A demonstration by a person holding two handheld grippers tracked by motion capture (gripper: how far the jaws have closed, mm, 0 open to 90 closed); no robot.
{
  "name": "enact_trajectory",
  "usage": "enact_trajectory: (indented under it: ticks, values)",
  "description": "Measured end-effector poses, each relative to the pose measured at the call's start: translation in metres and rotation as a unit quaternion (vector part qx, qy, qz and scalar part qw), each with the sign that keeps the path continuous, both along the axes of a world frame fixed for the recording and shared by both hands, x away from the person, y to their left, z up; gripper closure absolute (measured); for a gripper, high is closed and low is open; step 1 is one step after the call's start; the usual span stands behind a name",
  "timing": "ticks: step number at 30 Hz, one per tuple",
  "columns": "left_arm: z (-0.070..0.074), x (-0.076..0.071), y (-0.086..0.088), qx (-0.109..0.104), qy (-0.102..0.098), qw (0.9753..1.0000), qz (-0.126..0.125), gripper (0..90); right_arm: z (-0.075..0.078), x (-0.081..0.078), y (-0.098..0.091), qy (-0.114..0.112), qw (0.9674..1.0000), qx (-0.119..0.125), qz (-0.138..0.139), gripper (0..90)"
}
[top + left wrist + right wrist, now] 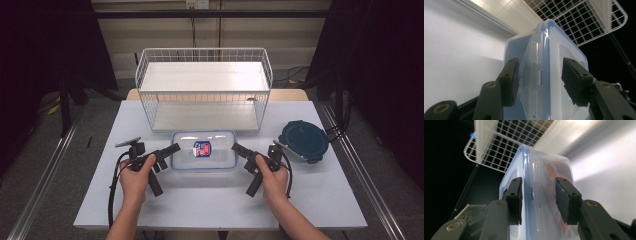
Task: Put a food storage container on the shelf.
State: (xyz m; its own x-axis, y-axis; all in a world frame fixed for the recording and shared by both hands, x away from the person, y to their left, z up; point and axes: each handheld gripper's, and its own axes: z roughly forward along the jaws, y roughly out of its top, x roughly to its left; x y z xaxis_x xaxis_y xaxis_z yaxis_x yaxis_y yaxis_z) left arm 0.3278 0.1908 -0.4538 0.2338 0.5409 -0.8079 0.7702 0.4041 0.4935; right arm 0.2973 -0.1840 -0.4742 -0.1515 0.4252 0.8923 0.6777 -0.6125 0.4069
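Observation:
A clear rectangular container (204, 159) with a blue-rimmed lid lies at the table's middle, with a small red and blue packet (202, 148) inside. My left gripper (173, 148) is at its left short end and my right gripper (235, 147) at its right short end. In the left gripper view, the left gripper (539, 80) stands open, its jaws straddling the container's (554, 75) side latch flap with a gap on one side. In the right gripper view, the right gripper (539, 200) is open, astride the container's (541, 182) opposite latch and close to it.
A white wire basket rack (205, 92) stands just behind the container, also seen in both gripper views as a wire grid (584, 20) (499, 147). A dark teal round lidded bowl (303, 140) sits at the right. The pale table (210, 195) has free room in front.

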Motion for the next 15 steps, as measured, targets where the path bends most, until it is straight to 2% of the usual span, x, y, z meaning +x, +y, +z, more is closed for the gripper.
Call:
enact_trajectory:
  ticks: [1,2,8,13,15]
  values:
    - [0.002,0.000,-0.001,0.004,0.000,1.0000,0.003,49.7,0.003,0.000,-0.001,-0.002,1.0000,0.001,0.000,59.4]
    - [0.003,0.000,-0.001,-0.002,-0.006,1.0000,0.001,49.8,0.007,0.000,-0.002,0.000,1.0000,-0.001,0.003,59.4]
    - [0.019,-0.003,0.000,-0.010,-0.033,0.9993,0.014,50.5,0.017,0.000,-0.002,-0.026,0.9996,0.004,0.006,59.6]
    - [0.031,-0.004,0.003,-0.017,-0.056,0.9983,0.005,51.8,0.029,0.000,-0.001,-0.043,0.9990,0.013,0.004,59.8]
    - [0.036,-0.004,0.000,-0.017,-0.060,0.9979,0.014,51.8,0.033,0.000,-0.001,-0.053,0.9985,0.014,0.000,59.9]
